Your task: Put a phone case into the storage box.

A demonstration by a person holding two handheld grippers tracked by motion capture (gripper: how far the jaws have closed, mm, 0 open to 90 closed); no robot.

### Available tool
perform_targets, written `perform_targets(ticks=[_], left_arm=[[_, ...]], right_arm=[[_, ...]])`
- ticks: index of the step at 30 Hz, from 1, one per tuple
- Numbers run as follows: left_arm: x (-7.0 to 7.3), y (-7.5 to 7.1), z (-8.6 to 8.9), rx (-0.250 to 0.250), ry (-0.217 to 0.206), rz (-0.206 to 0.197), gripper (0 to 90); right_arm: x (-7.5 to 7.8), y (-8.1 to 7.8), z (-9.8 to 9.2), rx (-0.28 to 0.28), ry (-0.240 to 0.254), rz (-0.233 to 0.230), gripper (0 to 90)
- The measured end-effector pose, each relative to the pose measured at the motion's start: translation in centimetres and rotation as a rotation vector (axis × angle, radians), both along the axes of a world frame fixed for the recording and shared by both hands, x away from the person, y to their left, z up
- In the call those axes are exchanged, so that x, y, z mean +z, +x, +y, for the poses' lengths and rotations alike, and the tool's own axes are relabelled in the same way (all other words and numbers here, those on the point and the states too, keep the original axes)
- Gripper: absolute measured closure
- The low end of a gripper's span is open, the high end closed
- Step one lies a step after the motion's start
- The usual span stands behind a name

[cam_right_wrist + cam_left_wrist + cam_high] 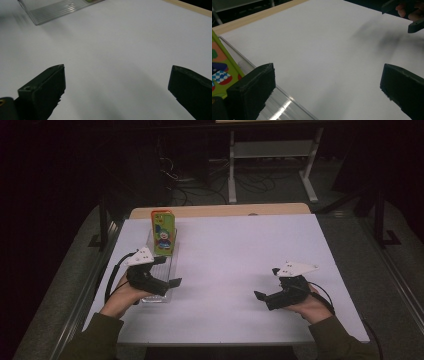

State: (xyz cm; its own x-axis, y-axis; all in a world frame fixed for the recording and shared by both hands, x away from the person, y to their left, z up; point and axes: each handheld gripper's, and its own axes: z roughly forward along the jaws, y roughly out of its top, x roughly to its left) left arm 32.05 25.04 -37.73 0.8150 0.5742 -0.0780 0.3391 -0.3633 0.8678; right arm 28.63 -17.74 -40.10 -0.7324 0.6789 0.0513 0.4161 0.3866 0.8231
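Phone case [163,233] upright, long axis vertical

You have a flat green card-like pack [164,234] with an orange top edge and a cartoon clown print at your 11 o'clock, standing in a clear ribbed plastic tray [159,287]. Its blue-white checks and red patch are, I think, the clown's clothes. The table sheet [240,255] is plain white, with a pale wood edge at 12 o'clock.
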Motion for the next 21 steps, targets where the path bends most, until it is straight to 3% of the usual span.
perform_targets(ticks=[7, 21], left_arm=[[-0.7, -1.0, 0.5, -0.011, -0.018, 0.011, 0.0], [-1.6, -1.0, 0.0, -0.028, 0.003, 0.026, 0.0]], right_arm=[[0.7, -0.1, -0.1, 0.024, 0.017, -0.015, 0.5], [1.2, 0.1, -1.1, 0.039, 0.032, -0.026, 0.5]])
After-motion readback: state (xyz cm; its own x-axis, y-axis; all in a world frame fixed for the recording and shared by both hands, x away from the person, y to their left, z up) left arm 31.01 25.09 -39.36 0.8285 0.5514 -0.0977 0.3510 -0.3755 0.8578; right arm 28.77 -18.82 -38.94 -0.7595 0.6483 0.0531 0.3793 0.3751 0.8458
